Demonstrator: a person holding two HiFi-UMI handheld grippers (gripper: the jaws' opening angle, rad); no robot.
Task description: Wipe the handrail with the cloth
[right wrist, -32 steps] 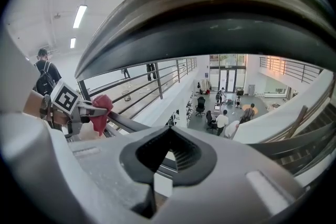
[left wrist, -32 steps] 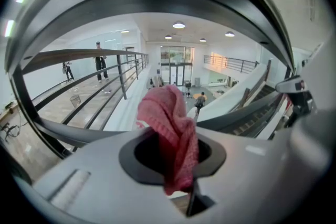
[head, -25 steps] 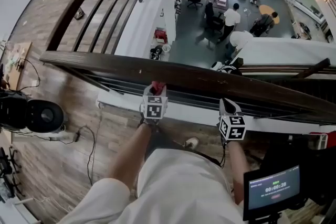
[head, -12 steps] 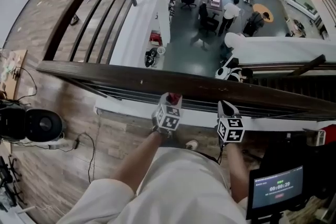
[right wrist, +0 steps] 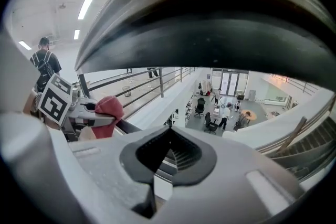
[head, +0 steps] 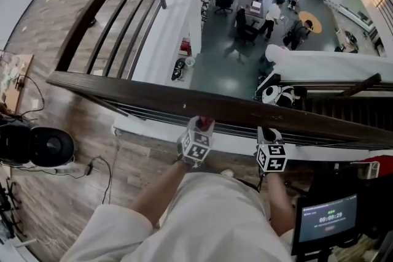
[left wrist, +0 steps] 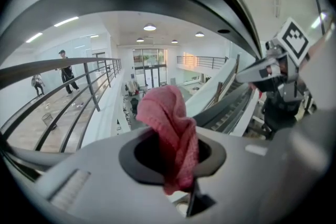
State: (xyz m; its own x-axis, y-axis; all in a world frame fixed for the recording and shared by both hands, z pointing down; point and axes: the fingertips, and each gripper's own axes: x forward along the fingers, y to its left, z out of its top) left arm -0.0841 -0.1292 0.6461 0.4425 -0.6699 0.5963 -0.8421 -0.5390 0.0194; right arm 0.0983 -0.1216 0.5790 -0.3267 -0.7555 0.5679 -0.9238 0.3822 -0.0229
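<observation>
1. Since the pink cloth point(left wrist: 170, 128) sits bunched in the left gripper point(left wrist: 176, 160), whose jaws are clamped on it, just below the near edge of the dark handrail point(head: 141, 92), wiping looks under way near mid-rail
2. The rail's gloss shows no wiped or unwiped stretch, so how much is left I cannot judge
3. The right gripper point(right wrist: 168, 157), jaws together on nothing, hovers just beside, under the same rail
</observation>
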